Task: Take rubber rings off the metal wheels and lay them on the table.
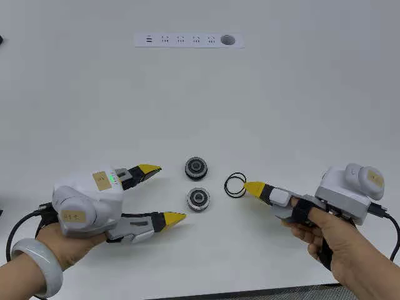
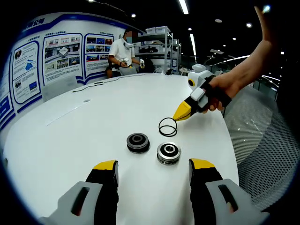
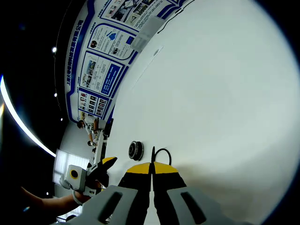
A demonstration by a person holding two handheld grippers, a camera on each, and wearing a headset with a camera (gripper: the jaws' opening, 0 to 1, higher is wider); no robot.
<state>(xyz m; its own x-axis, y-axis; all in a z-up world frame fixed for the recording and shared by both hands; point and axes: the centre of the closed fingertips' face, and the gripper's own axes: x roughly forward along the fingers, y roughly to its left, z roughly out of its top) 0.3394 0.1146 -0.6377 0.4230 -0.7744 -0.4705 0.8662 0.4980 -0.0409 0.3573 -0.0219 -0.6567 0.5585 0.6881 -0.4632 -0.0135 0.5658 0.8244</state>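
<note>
Two metal wheels lie flat on the white table (image 1: pixel 281 106). The far wheel (image 1: pixel 197 167) (image 2: pixel 138 142) has a dark rim, and the near wheel (image 1: pixel 198 199) (image 2: pixel 168 152) looks shinier. Just right of them, thin black rubber rings (image 1: pixel 235 185) (image 2: pixel 168 126) rest on the table. My right gripper (image 1: pixel 253 187) (image 3: pixel 151 164) is shut, its yellow tips pinching the edge of a rubber ring (image 3: pixel 161 153). One wheel (image 3: pixel 135 150) shows beyond its jaws. My left gripper (image 1: pixel 161 194) (image 2: pixel 152 165) stands open left of the wheels, nothing between its fingers.
A white power strip (image 1: pixel 189 40) lies at the back of the table. The table's front edge (image 1: pixel 250 292) runs close to my hands. In the left gripper view, a person (image 2: pixel 124 49) sits far off at the table's other end.
</note>
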